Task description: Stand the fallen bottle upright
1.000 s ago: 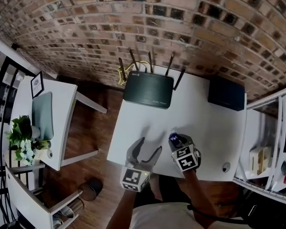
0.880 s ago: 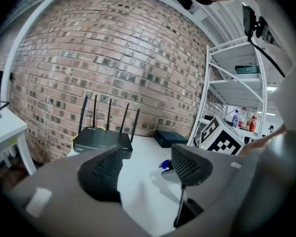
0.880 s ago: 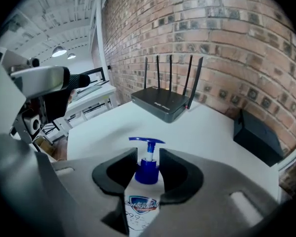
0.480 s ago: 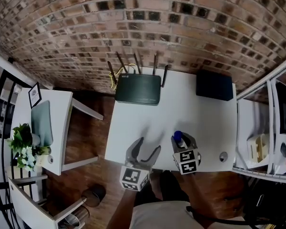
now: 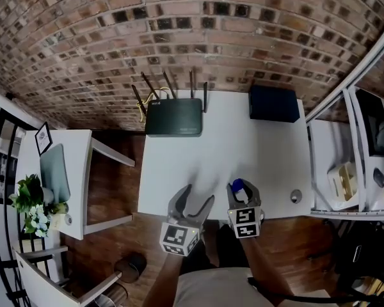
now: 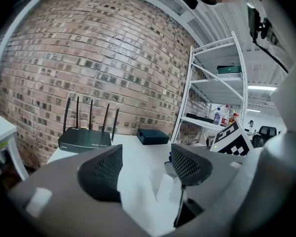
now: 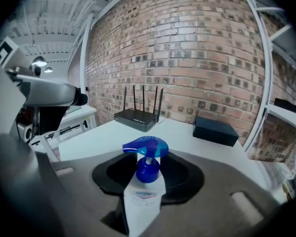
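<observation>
A white bottle (image 7: 144,197) with a blue pump head (image 5: 237,185) sits between the jaws of my right gripper (image 7: 149,174), which is shut on its body. Its head sticks out past the fingertips, above the near part of the white table (image 5: 243,147). In the head view my right gripper (image 5: 240,194) is at the table's front edge. My left gripper (image 5: 200,194) is just to its left, open, with nothing between its fingers. In the left gripper view, only bare table shows between the left gripper's (image 6: 145,164) pads.
A black router (image 5: 173,116) with several antennas stands at the table's back left, and a dark box (image 5: 273,103) at its back right, both against the brick wall. A small round object (image 5: 296,196) lies near the front right corner. White shelving (image 5: 361,171) stands to the right, a side table (image 5: 77,165) to the left.
Both grippers have drawn back toward the table's near edge. The right one has risen and turned with the bottle still in it. The left jaws stand as wide as before.
</observation>
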